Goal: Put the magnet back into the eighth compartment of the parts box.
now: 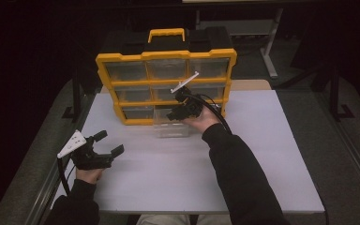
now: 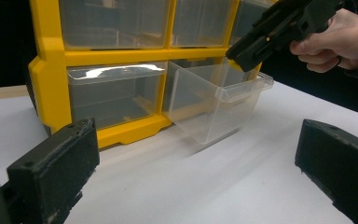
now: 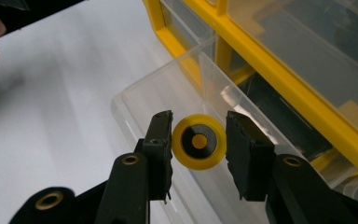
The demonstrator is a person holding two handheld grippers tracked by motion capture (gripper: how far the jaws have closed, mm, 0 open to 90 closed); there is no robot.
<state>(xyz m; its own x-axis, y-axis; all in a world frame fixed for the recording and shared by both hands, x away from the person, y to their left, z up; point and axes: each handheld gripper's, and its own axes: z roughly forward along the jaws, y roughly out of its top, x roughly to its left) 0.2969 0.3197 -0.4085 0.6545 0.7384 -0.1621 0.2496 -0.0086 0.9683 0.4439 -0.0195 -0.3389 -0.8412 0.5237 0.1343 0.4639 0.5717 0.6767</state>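
Yellow wheel [image 3: 199, 142] sits between our right tongs [image 3: 199, 149], spread over the pulled-out clear drawer [image 1: 171, 123]; closing off-centre could squirt it away. Left tongs [image 1: 107, 143] hang spread.

The person is wearing black long sleeves [image 1: 243, 173] that are reaching down to both wrists, and light trousers [image 1: 161, 219] are showing at the near edge of the white worktop [image 1: 262, 154]. A dark ring [image 2: 338, 61] is sitting on one finger of the right hand [image 2: 340, 39]. The left gripper [image 1: 104, 146], nearer that edge, is wearing a matt black body, a pale grey three-cornered plate [image 1: 71, 143] and a black trailing cable [image 1: 63, 176]. The right gripper [image 3: 199, 140], farther from it, is showing black jaws with brass-coloured rivets [image 3: 130, 160].
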